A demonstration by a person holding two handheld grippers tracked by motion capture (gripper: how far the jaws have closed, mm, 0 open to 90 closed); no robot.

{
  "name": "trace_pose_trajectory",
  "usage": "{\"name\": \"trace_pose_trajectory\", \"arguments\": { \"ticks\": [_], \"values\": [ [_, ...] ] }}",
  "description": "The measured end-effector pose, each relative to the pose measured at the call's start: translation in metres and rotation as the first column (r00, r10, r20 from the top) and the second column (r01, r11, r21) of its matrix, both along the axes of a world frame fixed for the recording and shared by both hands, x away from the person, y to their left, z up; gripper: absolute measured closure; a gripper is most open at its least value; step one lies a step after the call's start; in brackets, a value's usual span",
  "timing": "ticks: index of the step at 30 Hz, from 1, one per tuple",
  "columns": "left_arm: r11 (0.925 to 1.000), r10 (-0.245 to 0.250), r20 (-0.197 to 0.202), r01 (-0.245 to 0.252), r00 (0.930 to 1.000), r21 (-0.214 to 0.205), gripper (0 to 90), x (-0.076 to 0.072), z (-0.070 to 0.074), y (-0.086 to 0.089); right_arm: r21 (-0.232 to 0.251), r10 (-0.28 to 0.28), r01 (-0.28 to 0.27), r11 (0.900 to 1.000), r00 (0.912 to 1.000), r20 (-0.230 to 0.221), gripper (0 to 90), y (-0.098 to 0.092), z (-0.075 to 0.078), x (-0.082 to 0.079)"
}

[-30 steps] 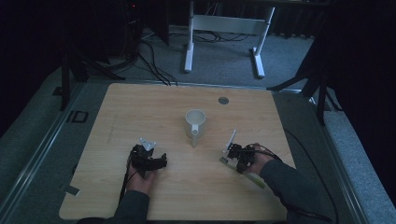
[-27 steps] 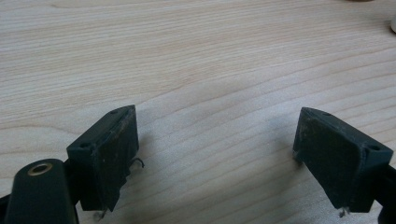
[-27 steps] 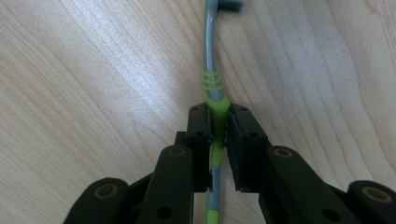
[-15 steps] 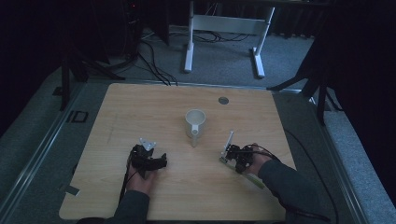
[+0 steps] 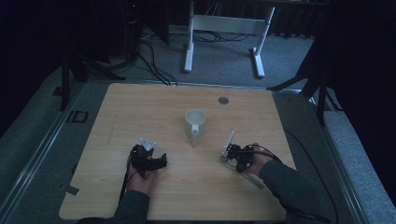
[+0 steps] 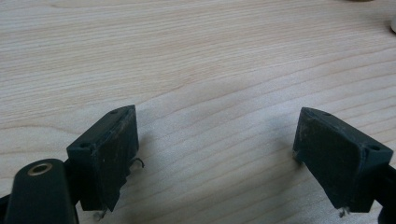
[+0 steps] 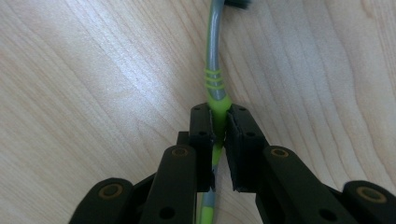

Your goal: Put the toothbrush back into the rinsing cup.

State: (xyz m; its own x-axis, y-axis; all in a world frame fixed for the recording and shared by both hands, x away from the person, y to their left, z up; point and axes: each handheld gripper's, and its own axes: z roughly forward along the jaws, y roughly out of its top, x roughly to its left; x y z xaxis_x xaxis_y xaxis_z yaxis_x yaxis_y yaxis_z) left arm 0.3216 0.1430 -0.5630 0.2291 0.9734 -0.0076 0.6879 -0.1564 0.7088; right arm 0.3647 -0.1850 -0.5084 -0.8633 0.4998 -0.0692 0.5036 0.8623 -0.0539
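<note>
the right gripper [image 7: 219, 123] has its jaws clenched on a toothbrush [image 7: 213, 60], pinching the green part of the handle just behind the three green rings. ahead of the fingertips the grey neck curves away toward the dark head at the far edge of the right gripper view; behind them the green and grey tail of the handle runs back under the jaws. in the high view the toothbrush [image 5: 229, 141] pokes out past the right gripper [image 5: 232, 154] toward the mug [image 5: 195, 122], which stands well ahead and to the left of those fingers, handle turned toward the person.

the left gripper [image 6: 215, 144] rests on the table [image 6: 196, 56] with its jaws spread wide and nothing but bare wood between the pads.

the step in hand looks like the grasp: the brush seems to lie on or very near the wood, with the grip just made. the likely next move is a lift and a carry to the mug, and that calls for tipping the brush upright so one end can drop into the opening. the pinch is narrow on a rounded handle, so the brush could swivel between the pads as it rises.
</note>
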Motion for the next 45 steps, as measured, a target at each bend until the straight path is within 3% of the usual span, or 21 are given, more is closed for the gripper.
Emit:
{"name": "trace_pose_trajectory", "arguments": {
  "ticks": [18, 33, 45],
  "values": [
    [1.0000, 0.001, 0.000, -0.001, 1.0000, -0.001, 14.6, 0.000, 0.000, 0.000, 0.060, -0.022, 0.021, 0.9980, 0.9995, 0.021, 81.1, -0.004, 0.016, 0.003],
    [1.0000, 0.001, 0.001, -0.001, 1.0000, 0.000, 14.6, 0.000, 0.000, 0.000, 0.118, -0.047, 0.038, 0.9923, 0.9964, 0.071, 81.2, -0.009, 0.036, 0.004],
    [1.0000, 0.000, 0.001, 0.000, 1.0000, 0.000, 14.6, 0.000, 0.000, 0.000, 0.184, -0.071, 0.054, 0.9815, 0.9936, 0.088, 81.2, -0.014, 0.046, 0.008]
  ]
}}
